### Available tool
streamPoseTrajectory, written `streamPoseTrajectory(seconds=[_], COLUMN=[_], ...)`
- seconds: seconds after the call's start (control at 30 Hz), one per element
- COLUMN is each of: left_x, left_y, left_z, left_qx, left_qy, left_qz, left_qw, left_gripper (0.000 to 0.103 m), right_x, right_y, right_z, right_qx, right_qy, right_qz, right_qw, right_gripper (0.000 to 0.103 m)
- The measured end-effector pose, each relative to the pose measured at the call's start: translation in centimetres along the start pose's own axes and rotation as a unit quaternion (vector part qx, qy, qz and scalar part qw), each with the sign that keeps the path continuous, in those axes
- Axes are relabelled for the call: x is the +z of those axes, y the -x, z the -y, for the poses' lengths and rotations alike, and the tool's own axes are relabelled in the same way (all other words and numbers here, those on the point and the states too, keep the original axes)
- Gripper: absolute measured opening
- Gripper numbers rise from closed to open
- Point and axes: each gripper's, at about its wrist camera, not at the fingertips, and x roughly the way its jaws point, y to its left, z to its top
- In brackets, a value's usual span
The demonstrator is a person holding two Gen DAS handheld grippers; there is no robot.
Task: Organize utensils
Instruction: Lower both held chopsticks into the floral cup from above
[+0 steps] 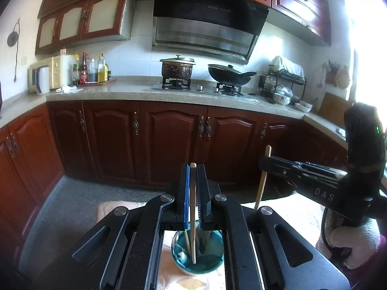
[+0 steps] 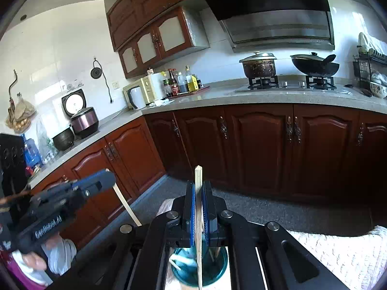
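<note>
Kitchen cabinets (image 1: 169, 140) fill the background. Left gripper (image 1: 192, 169) fingers clamp one chopstick (image 1: 192, 207) above a teal cup (image 1: 197, 253). Right gripper (image 2: 198, 186) fingers clamp another chopstick (image 2: 198, 193).

A kitchen is shown with red-brown wooden cabinets (image 1: 169, 142), a grey stone counter (image 1: 135, 91) and white tiled walls (image 2: 48, 55). A grey floor (image 2: 278, 212) is seen, and strong daylight is given by a window (image 1: 365, 48).
</note>
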Motion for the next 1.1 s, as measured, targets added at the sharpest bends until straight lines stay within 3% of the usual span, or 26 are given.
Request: streamPoseTrajectory(seconds=[0.37, 0.9, 1.1], left_x=[-1.6, -5.7, -6.2], left_y=[-6.0, -9.9, -10.3], left_z=[-0.6, -0.6, -0.8], left_qx=[0.029, 0.018, 0.015], left_qy=[-0.004, 0.014, 0.027], left_qz=[-0.025, -0.092, -0.108], left_qw=[0.9993, 0.9955, 0.9936], left_gripper=[0.004, 0.004, 0.004], right_x=[-0.5, -6.2, -6.7], right_y=[-5.0, -9.2, -9.4], right_z=[1.8, 3.4, 4.3], right_qx=[-0.028, -0.008, 0.009], right_qy=[-0.001, -0.01, -0.035], right_qz=[0.003, -0.093, -0.106], right_qw=[1.0, 0.996, 0.994], right_gripper=[0.005, 0.005, 0.006])
